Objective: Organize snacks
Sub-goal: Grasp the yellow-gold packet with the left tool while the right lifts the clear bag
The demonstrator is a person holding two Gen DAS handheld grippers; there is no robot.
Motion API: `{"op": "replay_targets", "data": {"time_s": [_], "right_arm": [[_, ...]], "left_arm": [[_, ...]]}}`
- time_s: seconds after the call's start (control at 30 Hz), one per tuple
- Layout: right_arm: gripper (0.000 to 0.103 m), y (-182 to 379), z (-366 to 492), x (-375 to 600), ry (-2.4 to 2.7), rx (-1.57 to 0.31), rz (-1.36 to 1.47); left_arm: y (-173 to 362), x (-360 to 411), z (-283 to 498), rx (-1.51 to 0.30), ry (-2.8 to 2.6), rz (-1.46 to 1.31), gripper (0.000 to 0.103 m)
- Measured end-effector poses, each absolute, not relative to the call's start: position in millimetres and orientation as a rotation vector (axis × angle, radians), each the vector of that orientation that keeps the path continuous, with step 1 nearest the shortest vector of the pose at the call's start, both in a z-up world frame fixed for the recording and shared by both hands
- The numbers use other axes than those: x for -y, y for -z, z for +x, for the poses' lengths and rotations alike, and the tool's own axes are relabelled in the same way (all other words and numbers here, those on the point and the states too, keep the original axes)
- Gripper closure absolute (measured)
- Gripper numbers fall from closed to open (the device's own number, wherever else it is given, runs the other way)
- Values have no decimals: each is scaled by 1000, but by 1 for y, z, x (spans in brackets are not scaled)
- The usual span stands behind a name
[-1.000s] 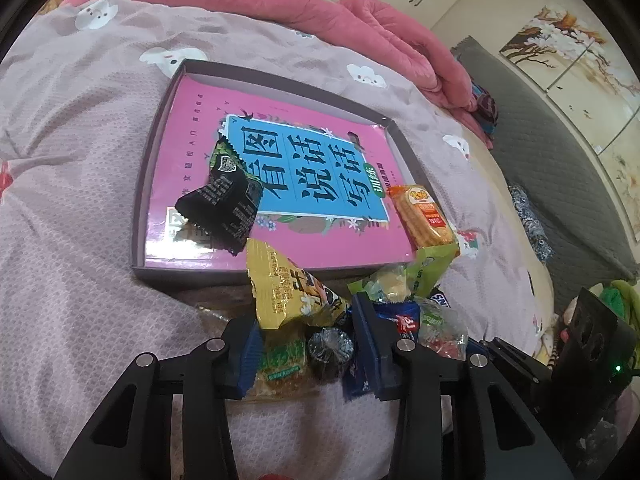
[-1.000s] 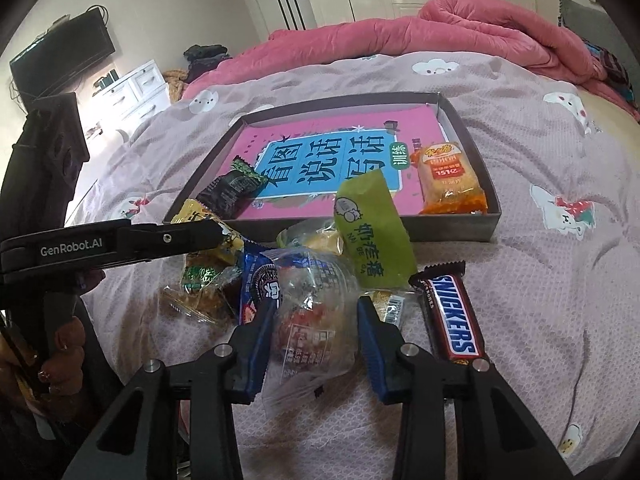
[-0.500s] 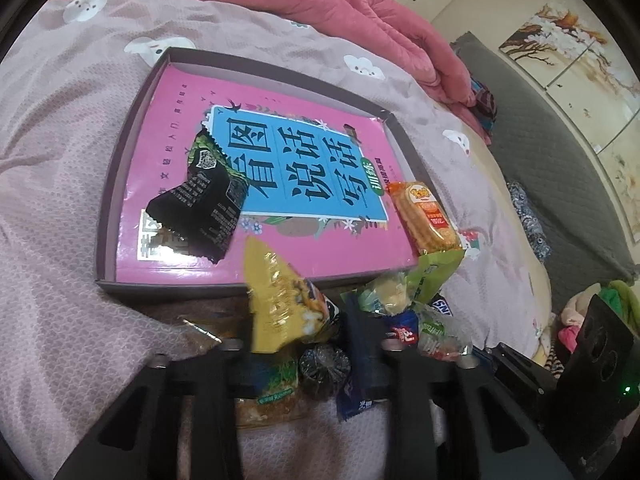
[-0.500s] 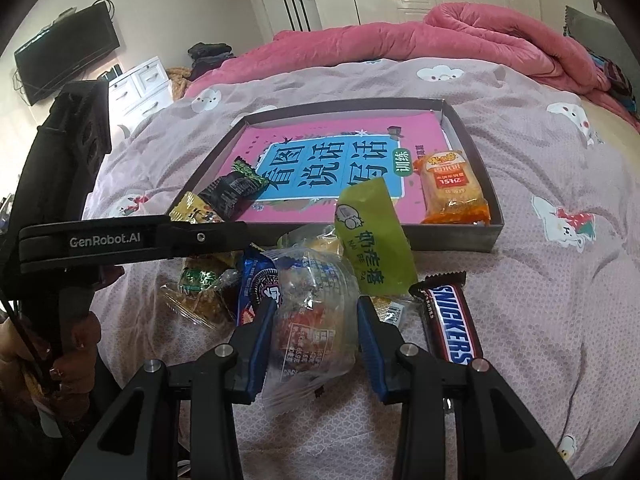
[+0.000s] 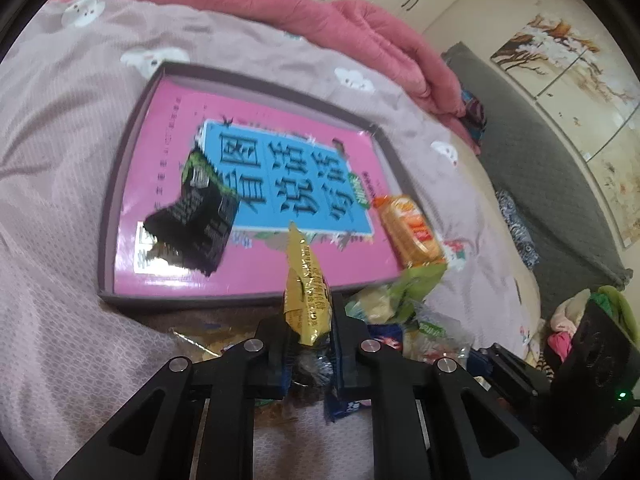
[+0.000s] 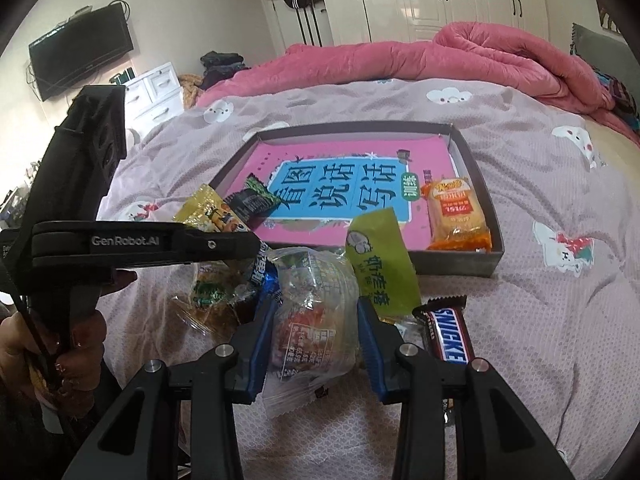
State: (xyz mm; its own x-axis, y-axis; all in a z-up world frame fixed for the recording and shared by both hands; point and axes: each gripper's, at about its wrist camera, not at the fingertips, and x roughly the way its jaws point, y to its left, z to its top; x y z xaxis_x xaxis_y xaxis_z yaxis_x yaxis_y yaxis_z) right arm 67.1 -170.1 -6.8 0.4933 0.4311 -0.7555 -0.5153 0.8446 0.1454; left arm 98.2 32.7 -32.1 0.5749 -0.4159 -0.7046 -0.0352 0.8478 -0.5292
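My left gripper [image 5: 310, 344] is shut on a yellow snack packet [image 5: 306, 288] and holds it up just in front of the grey tray [image 5: 120, 160]; the packet also shows in the right wrist view [image 6: 208, 212]. The tray holds a pink book, a black snack packet [image 5: 192, 220] and an orange cake packet [image 6: 456, 216]. My right gripper [image 6: 316, 340] is open, its fingers on either side of a clear-wrapped snack [image 6: 312, 320] lying on the bed. A green packet [image 6: 380, 264] and a Snickers bar [image 6: 450, 332] lie next to it.
Several more snacks lie piled in front of the tray's near wall. The bed has a mauve sheet [image 6: 540, 320] and a pink quilt [image 6: 440, 56] at the back. A grey sofa [image 5: 540, 160] stands beside the bed. A hand holds the left gripper's handle [image 6: 60, 320].
My left gripper has closed on the yellow packet and lifted it off the pile toward the tray. My right gripper stays open around the clear-wrapped snack.
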Motion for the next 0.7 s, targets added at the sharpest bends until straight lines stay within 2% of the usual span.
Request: {"op": "replay_targets", "data": {"time_s": [0.7], "right_arm": [[63,-10,73,186,-558,-813,-40]], "left_arm": [[-3,-47,80,-830,222,-543,89]]}}
